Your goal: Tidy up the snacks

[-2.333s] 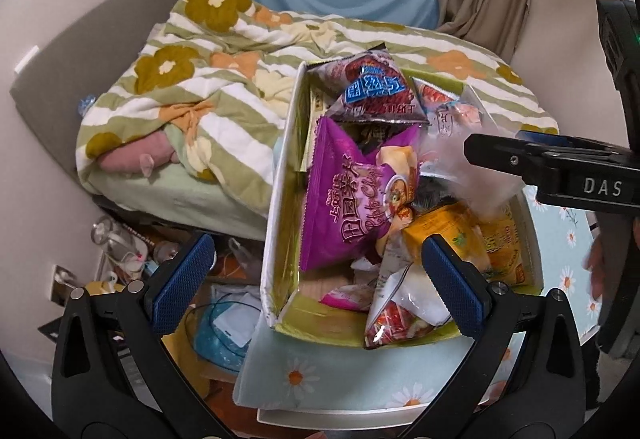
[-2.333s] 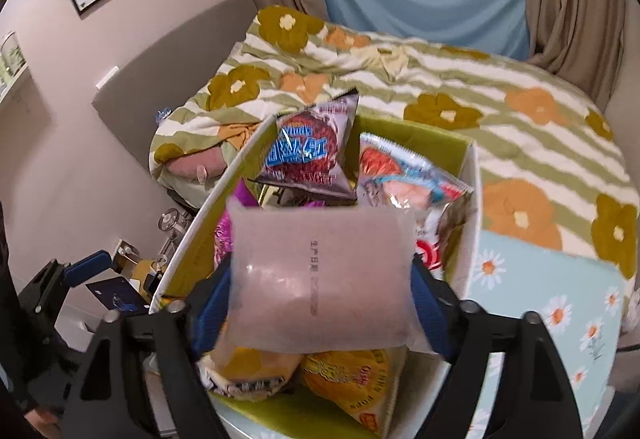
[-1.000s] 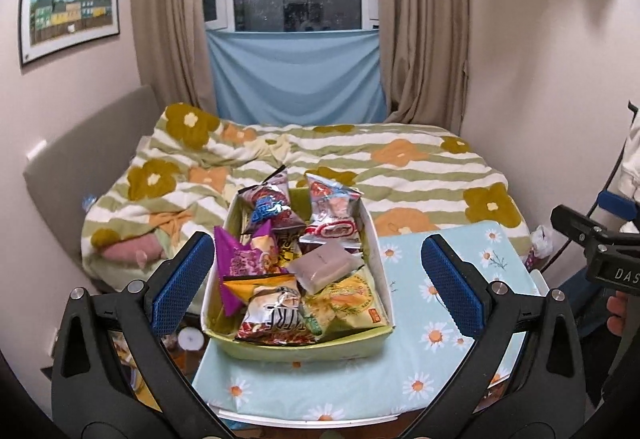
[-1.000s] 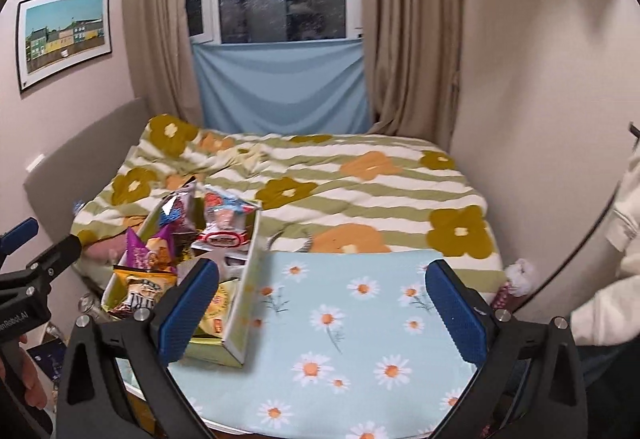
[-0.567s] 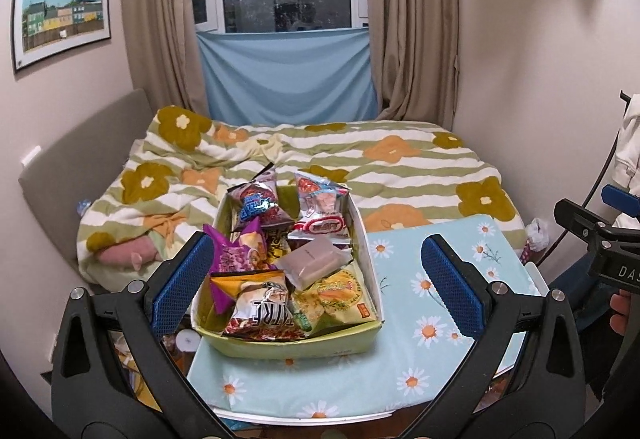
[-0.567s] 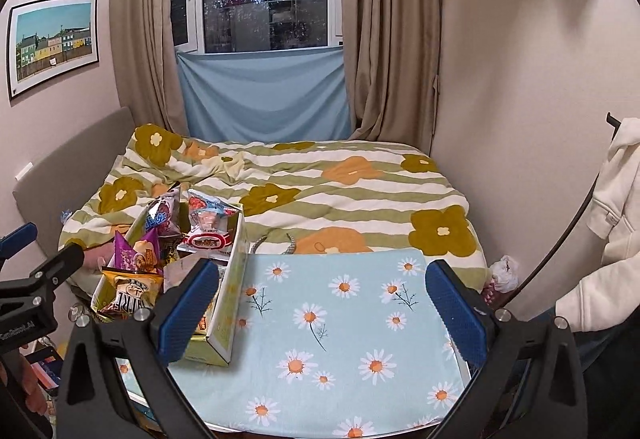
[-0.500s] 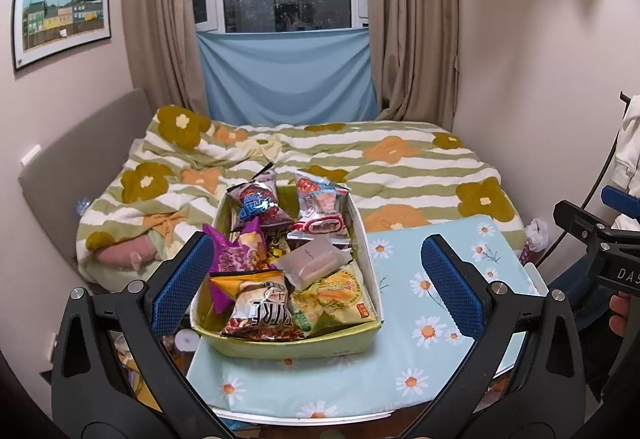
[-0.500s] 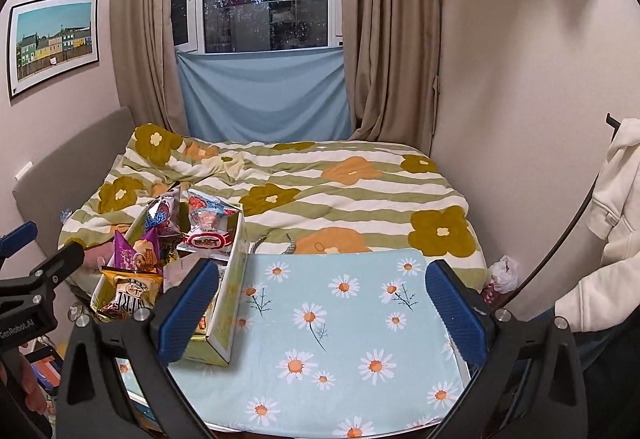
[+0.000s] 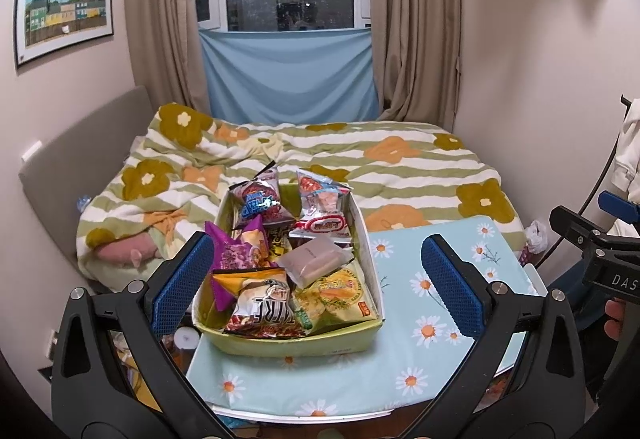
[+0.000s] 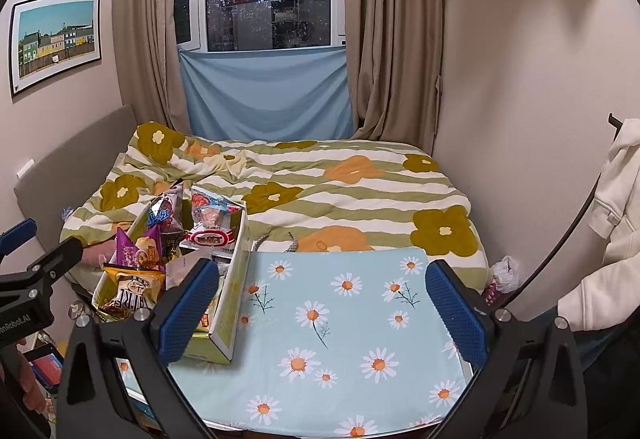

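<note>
Basically we held both grippers back from the table, well apart from the snacks. Our left gripper (image 9: 318,277) had its jaws spread wide with nothing between the blue pads (image 9: 180,281); the snack box (image 9: 288,343) sat framed in the gap but untouched. Our right gripper (image 10: 322,309) was likewise spread wide and carried nothing, looking down on bare daisy tablecloth (image 10: 340,319).

In the left wrist view the box stood at about 11 o'clock on the cloth, near the table's left edge, with the bed (image 9: 400,167) behind it. Inside it, a pale pink packet (image 9: 314,263) lay on top near the middle, tilted. A yellow chip bag (image 9: 336,293) sat at 5 o'clock of it, a brown-and-white bag (image 9: 264,309) at 7 o'clock, a purple bag (image 9: 236,251) at 9 o'clock. At the far end, a dark red-and-blue bag (image 9: 260,201) stood at 11 o'clock and a red-and-white packet (image 9: 322,209) at 1 o'clock, both leaning upright.

In the right wrist view the box was at 9 o'clock, partly behind our left-side pad. A hand (image 9: 614,319) showed at 3 o'clock in the left view on the right gripper's handle. A white garment (image 10: 608,223) hung at 3 o'clock in the right view.
</note>
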`<move>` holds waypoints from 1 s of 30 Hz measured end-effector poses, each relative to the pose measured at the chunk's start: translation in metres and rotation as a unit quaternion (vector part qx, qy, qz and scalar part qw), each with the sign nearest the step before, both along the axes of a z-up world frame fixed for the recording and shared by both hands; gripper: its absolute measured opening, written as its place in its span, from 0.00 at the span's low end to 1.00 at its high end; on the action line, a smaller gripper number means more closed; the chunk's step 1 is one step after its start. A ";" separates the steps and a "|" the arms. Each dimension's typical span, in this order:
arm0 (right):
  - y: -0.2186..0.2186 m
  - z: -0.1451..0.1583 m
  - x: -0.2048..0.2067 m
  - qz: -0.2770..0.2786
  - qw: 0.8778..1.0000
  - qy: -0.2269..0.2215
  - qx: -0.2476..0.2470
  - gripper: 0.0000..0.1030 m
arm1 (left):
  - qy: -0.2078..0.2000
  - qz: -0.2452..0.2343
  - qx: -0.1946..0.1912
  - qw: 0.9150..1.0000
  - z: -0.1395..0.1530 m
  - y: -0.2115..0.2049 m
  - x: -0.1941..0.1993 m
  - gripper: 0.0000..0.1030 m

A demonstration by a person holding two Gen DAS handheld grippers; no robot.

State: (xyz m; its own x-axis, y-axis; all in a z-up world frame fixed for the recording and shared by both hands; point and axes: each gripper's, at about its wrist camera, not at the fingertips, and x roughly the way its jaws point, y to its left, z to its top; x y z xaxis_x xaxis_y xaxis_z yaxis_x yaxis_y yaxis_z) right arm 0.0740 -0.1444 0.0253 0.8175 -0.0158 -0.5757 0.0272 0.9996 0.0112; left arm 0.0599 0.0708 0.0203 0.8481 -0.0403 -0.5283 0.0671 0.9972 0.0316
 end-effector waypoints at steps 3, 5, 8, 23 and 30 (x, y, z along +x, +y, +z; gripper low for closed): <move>0.000 0.000 0.000 0.000 1.000 0.000 -0.001 1.00 | -0.002 0.001 0.001 1.000 0.000 0.000 -0.001 1.00; 0.000 0.000 0.000 0.000 1.000 -0.001 -0.001 1.00 | -0.003 0.000 0.000 1.000 0.001 0.000 -0.001 1.00; 0.000 0.000 0.001 0.000 1.000 -0.001 -0.001 1.00 | -0.005 -0.001 0.000 1.000 0.002 0.000 -0.001 1.00; 0.001 0.000 0.003 -0.005 1.000 0.001 -0.003 1.00 | -0.005 -0.004 -0.002 1.000 0.002 -0.002 0.000 1.00; 0.002 0.000 0.003 -0.005 1.000 0.002 -0.003 1.00 | -0.004 -0.004 -0.003 1.000 0.002 -0.002 0.000 1.00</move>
